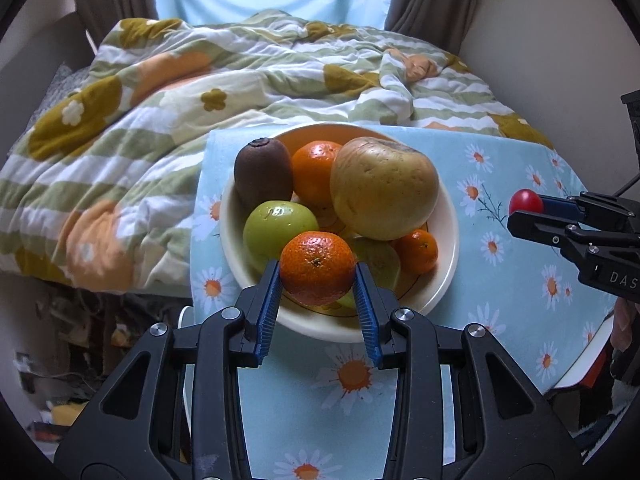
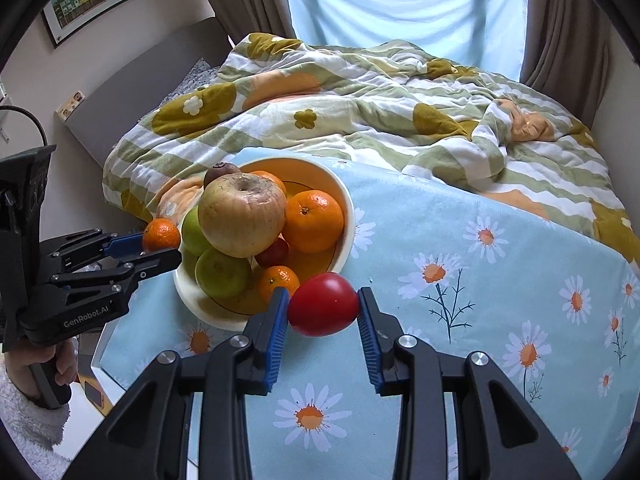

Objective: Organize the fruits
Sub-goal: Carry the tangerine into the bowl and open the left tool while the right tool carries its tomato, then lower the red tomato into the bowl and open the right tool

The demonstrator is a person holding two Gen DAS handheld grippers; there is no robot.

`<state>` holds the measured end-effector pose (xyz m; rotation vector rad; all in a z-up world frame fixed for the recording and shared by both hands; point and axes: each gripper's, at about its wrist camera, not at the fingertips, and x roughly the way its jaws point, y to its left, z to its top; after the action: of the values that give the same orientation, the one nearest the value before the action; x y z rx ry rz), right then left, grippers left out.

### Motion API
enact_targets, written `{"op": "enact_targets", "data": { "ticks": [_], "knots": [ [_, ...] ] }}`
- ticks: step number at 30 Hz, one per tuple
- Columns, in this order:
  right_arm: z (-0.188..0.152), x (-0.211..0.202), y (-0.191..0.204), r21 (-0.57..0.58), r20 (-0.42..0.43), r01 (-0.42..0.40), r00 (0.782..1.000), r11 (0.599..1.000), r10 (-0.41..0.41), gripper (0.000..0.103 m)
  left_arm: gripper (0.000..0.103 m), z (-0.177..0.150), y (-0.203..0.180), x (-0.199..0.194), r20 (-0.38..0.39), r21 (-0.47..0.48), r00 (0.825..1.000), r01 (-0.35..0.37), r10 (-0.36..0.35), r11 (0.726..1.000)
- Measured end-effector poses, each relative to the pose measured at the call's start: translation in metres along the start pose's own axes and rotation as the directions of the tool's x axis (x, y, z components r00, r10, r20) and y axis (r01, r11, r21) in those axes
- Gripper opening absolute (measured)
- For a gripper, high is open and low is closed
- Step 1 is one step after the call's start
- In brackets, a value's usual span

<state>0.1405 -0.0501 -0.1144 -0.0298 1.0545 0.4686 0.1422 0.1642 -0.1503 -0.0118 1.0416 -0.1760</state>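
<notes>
The left gripper (image 1: 316, 276) has its jaws pinching a mandarin (image 1: 317, 268) over the bowl's (image 1: 446, 216) six-o'clock rim. The right gripper (image 2: 323, 312) has its jaws pinching a red tomato (image 2: 323, 310) at the bowl's four o'clock.

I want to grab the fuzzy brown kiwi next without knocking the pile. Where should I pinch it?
Probably across the kiwi's narrow middle, coming down from above on the bowl's open left side. It stands nearly upright at the pile's edge, with an orange close on its right and a green apple below, so its top and left are the free sides.
</notes>
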Motion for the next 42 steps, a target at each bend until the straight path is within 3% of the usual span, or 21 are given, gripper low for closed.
{"op": "enact_targets", "data": {
  "ticks": [5, 7, 8, 9, 24, 36, 42],
  "knots": [
    [0.001, 0.004, -0.002, 0.027, -0.006, 0.016, 1.0, 1.0, -0.016, 0.032, 0.043, 0.003, 0.003, 0.007, -0.01, 0.036, 1.0, -0.026, 0.027, 0.999],
    [0.002, 0.005, -0.004, 0.035, -0.006, 0.021, 1.0, 0.999, -0.021, 0.032, 0.06, 0.004, 0.004, 0.005, -0.002, 0.032, 1.0, -0.02, 0.021, 0.999],
    [0.002, 0.006, -0.004, 0.039, -0.006, 0.023, 1.0, 0.999, -0.023, 0.032, 0.093, 0.004, 0.005, 0.003, 0.008, 0.028, 1.0, -0.021, 0.021, 0.999],
    [0.002, 0.006, -0.005, 0.043, -0.006, 0.025, 1.0, 0.999, -0.025, 0.032, 0.103, 0.005, 0.007, 0.002, 0.015, 0.025, 1.0, -0.019, 0.018, 1.0],
    [0.006, 0.013, -0.011, 0.017, -0.007, 0.002, 1.0, 1.0, -0.002, 0.032, 0.103, 0.007, 0.012, -0.011, -0.011, 0.008, 1.0, -0.027, 0.027, 1.0],
    [0.015, 0.042, 0.004, -0.153, 0.011, -0.076, 0.997, 0.985, 0.078, 0.032, 0.103, 0.001, 0.018, -0.017, -0.02, -0.007, 1.0, -0.022, 0.022, 1.0],
    [0.011, 0.052, 0.011, -0.24, 0.007, -0.07, 0.997, 0.968, 0.074, 0.032, 0.103, -0.001, 0.02, -0.013, -0.031, -0.007, 0.999, -0.015, 0.015, 1.0]
  ]
}}
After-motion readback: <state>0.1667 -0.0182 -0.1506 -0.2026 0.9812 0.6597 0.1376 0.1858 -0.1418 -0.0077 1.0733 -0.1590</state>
